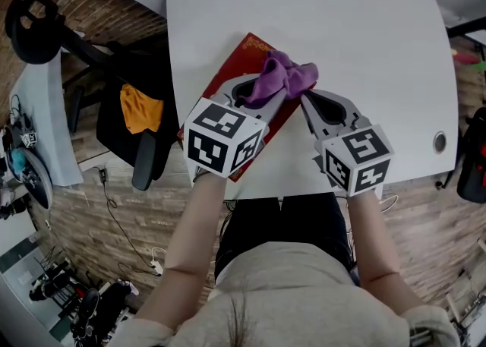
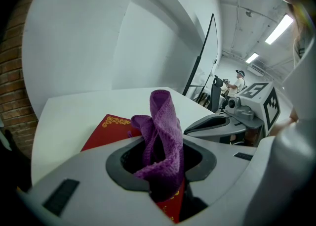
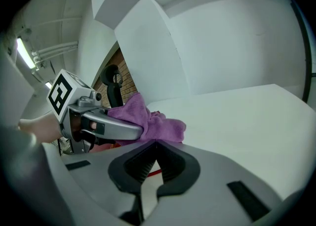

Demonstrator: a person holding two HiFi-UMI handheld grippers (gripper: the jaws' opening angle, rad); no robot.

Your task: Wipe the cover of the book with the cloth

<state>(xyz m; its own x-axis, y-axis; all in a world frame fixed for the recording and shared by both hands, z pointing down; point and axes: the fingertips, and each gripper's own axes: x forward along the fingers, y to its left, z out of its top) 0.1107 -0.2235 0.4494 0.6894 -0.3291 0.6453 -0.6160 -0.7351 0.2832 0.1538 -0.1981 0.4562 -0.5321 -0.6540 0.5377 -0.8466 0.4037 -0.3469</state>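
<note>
The big white tabletop (image 1: pixel 364 49) was smooth and flat. A thin red book (image 1: pixel 247 48) with curly gold trim lay flat on it, toward 8 o'clock from the middle. The grey, rounded left gripper (image 1: pixel 267 96) squeezed a soft, fuzzy purple cloth (image 1: pixel 287 76), bunched up over the book's 3 o'clock side. The right gripper (image 1: pixel 310 99) sat at the cloth's 4 o'clock, jaws pressed together, holding nothing.

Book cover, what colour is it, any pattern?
Red book with gold ornament at its corner; clearest in the left gripper view.
</note>
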